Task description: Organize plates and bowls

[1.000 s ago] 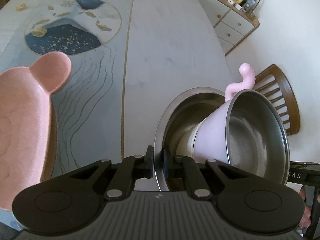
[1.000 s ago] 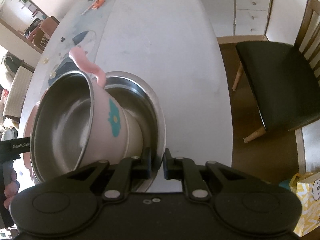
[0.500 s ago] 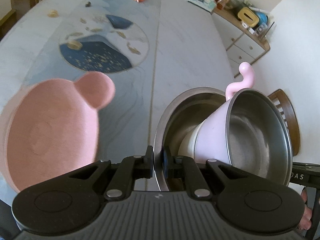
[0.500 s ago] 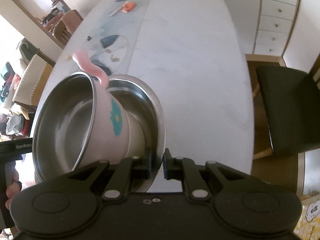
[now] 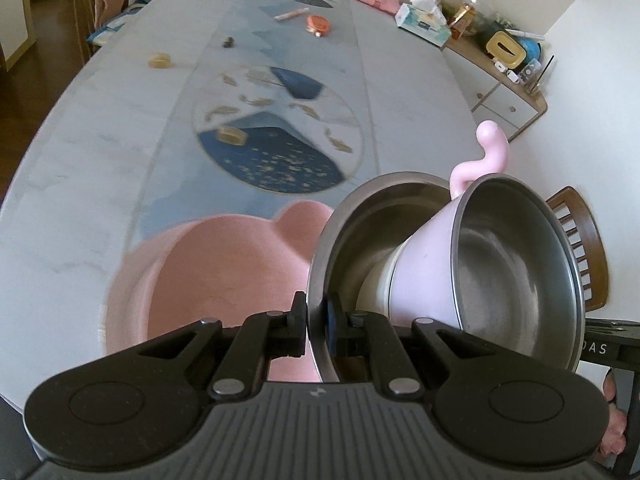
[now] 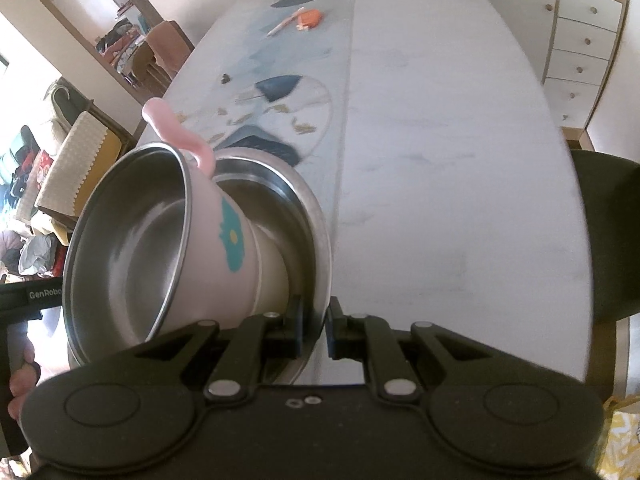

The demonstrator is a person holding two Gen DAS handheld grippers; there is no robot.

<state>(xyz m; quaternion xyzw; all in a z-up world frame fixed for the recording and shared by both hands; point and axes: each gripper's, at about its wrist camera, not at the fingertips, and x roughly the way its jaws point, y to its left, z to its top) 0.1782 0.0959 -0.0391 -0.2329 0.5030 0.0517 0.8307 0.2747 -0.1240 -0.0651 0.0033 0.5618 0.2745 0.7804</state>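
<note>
Both grippers carry one wide steel bowl (image 5: 360, 216) by its rim, above the table. My left gripper (image 5: 317, 322) is shut on the rim's left side, and my right gripper (image 6: 315, 326) is shut on the same steel bowl (image 6: 308, 208) at its right side. A pink bowl with a steel lining (image 5: 516, 264) and a curled pink handle (image 5: 490, 148) lies tilted inside it; the right wrist view shows this pink bowl (image 6: 216, 248) with a teal flower. A pink eared plate (image 5: 216, 272) lies on the table, partly under the steel bowl's left edge.
The long pale table (image 6: 440, 140) has a blue patterned runner (image 5: 276, 148) with an orange lid (image 5: 318, 24), a pen and small bits far off. A white drawer cabinet (image 6: 584, 44) stands to the right. A dark chair (image 6: 604, 240) stands at the table's right edge.
Both grippers have lifted the steel bowl and carried it sideways toward the pink plate. The plate has come from the left edge of the left wrist view to just beneath the bowl's rim.
</note>
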